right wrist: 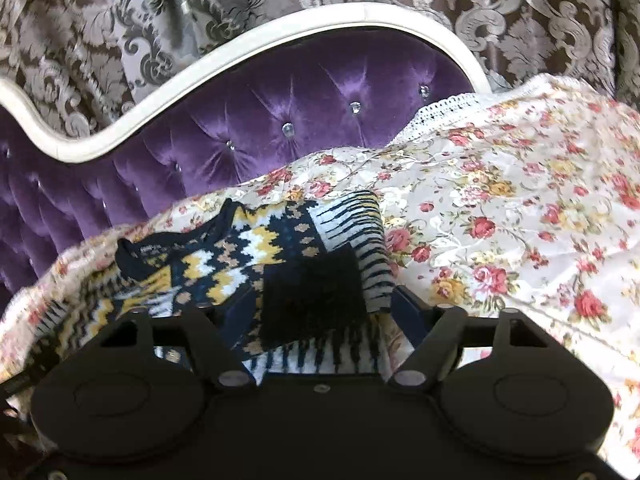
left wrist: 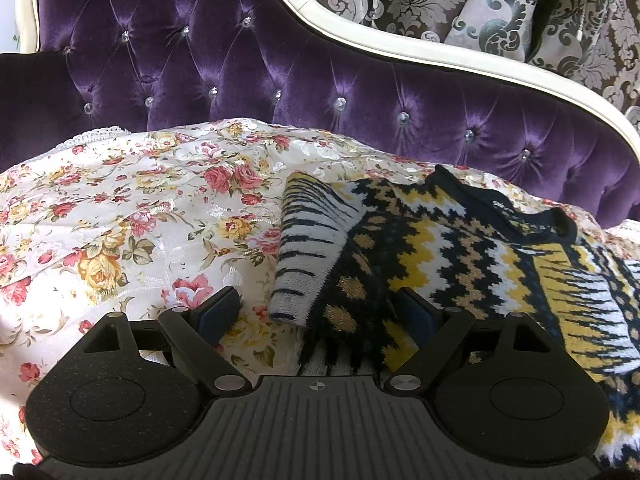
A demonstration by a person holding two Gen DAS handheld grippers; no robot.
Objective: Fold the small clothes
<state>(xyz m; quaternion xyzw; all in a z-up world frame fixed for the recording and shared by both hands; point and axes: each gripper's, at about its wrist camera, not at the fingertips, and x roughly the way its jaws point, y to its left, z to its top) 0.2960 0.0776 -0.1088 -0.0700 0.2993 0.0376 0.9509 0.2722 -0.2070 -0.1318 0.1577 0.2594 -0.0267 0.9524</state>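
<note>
A small knit sweater [left wrist: 460,248] in navy, yellow and white zigzag lies on the floral bedspread [left wrist: 120,216], collar toward the headboard. One sleeve [left wrist: 304,248] is folded over onto the body, striped inside showing. My left gripper [left wrist: 320,312] is open, its fingers either side of the folded sleeve's cuff end. In the right wrist view the same sweater [right wrist: 248,256] lies ahead, and my right gripper [right wrist: 320,312] is open with the dark folded sleeve end [right wrist: 316,296] between its fingers.
A purple tufted headboard [left wrist: 280,64] with a cream frame [left wrist: 400,44] rises behind the bed. Patterned damask curtains [right wrist: 120,20] hang beyond it. The floral bedspread [right wrist: 520,220] spreads wide beside the sweater, with a lace edge [right wrist: 448,108].
</note>
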